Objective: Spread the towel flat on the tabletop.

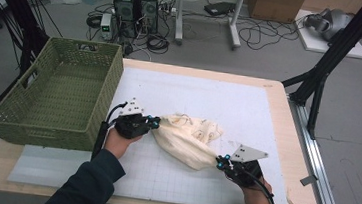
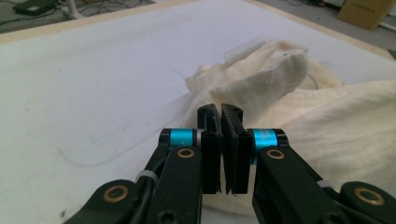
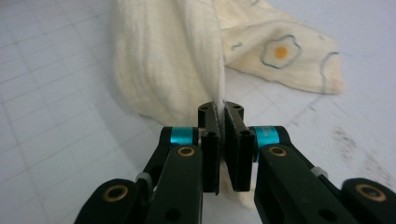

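Nearest the person, the right gripper [image 1: 222, 161] sat at the front right of the white gridded mat [image 1: 248, 113], its jaws clamped on an edge of the cream cloth [image 1: 190, 138]. In the right gripper view that edge rose as a thin fold straight out from between the closed pads [image 3: 211, 122], and a fried-egg print showed on the cloth [image 3: 187, 60] farther off.

The cloth lay bunched on the mat between the 2 grippers, stretched from front right to mid left, partly lifted off the surface as far as the high view let one judge.

At its left end the left gripper [image 1: 155, 122] met the cloth. In the left gripper view the jaws stood pressed nearly together with the cloth [image 2: 327, 121] just behind and under them; they seemed to pinch a bit of fabric, though the nip itself was hard to make out.

Farther left, the green woven basket [image 1: 56, 95] stood on the wooden table [image 1: 280, 142], its wall just beside the left hand [image 1: 120, 141].
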`<state>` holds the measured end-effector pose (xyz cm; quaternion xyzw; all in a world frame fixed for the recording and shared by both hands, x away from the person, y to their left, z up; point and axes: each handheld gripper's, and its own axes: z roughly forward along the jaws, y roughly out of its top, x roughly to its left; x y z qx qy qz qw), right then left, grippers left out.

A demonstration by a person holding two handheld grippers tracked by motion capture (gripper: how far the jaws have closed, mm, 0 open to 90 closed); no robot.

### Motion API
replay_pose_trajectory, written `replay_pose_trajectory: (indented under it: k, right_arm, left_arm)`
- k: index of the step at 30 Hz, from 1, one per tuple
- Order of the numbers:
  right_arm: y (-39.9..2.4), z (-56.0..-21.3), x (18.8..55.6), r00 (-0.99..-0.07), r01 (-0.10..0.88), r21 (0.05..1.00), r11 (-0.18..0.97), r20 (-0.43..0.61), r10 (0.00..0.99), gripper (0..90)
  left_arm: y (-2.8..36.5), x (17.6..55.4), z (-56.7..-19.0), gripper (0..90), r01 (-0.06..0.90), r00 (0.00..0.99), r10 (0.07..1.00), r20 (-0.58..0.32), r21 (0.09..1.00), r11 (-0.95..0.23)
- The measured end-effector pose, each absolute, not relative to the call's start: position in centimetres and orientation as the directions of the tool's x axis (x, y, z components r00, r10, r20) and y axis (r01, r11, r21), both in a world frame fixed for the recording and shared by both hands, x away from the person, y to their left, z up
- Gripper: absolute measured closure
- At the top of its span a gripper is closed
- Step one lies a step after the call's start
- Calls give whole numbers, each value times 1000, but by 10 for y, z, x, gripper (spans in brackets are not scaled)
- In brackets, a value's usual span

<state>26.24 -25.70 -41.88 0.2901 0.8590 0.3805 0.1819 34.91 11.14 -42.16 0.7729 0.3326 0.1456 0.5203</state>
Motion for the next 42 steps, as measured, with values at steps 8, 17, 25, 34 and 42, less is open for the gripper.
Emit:
replay_pose_trajectory:
  k: [8, 17, 25, 34, 42]
  right_arm:
    - [-245, -423, 259, -849, 324, 765, 556, -24, 527, 816]
    - [-269, -406, 273, -748, 353, 864, 358, 31, 663, 629]
    - [-248, -425, 320, -596, 452, 808, 377, -40, 802, 467]
    - [-218, -447, 356, -600, 524, 746, 411, -19, 800, 803]
    - [-241, -434, 372, -487, 539, 713, 448, -170, 857, 871]
  left_arm:
    - [132, 336, -430, 859, 404, 717, 687, -120, 874, -269]
    - [153, 323, -433, 861, 410, 724, 680, -118, 866, -286]
    - [155, 317, -431, 858, 389, 736, 668, -110, 876, -285]
    - [153, 314, -433, 858, 390, 749, 654, -107, 869, -304]
    - [153, 310, -434, 861, 394, 756, 644, -116, 866, -307]
